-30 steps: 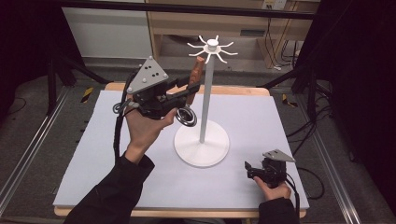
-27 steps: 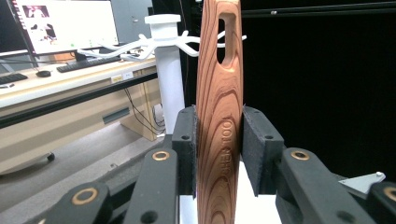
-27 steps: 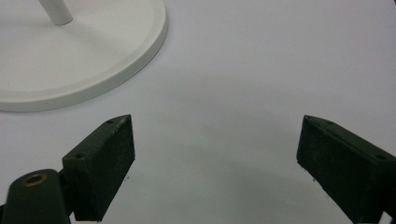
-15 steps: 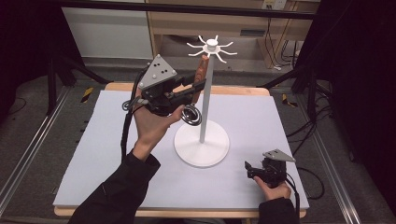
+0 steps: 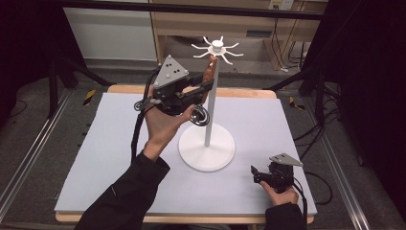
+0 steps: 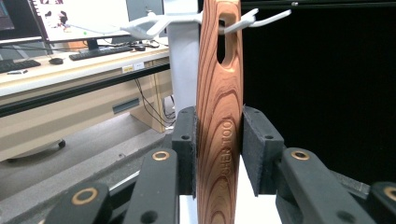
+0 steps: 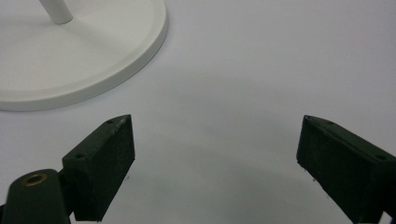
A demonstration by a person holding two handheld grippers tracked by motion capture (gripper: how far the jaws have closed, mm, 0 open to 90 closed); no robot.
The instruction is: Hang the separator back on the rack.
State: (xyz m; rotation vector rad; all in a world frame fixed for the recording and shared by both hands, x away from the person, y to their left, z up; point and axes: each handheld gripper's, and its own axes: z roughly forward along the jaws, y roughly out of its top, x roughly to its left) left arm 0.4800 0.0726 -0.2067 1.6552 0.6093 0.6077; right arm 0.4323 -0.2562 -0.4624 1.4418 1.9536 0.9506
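Table mat (image 5: pixel 95 158): pale, smooth — wide bare room left of the white stand (image 5: pixel 207 152).
Stand: round flat base, thin pole, spoked hooks at top.
Wooden handle (image 6: pixel 219 121): grained, flat, slotted — its slot sits over a hook (image 6: pixel 243 21).
Left gripper (image 6: pixel 218 149): raised beside the pole, jaws pinching the handle.
Right gripper (image 7: pixel 215 163): low near the mat's front right edge, jaws spread wide.
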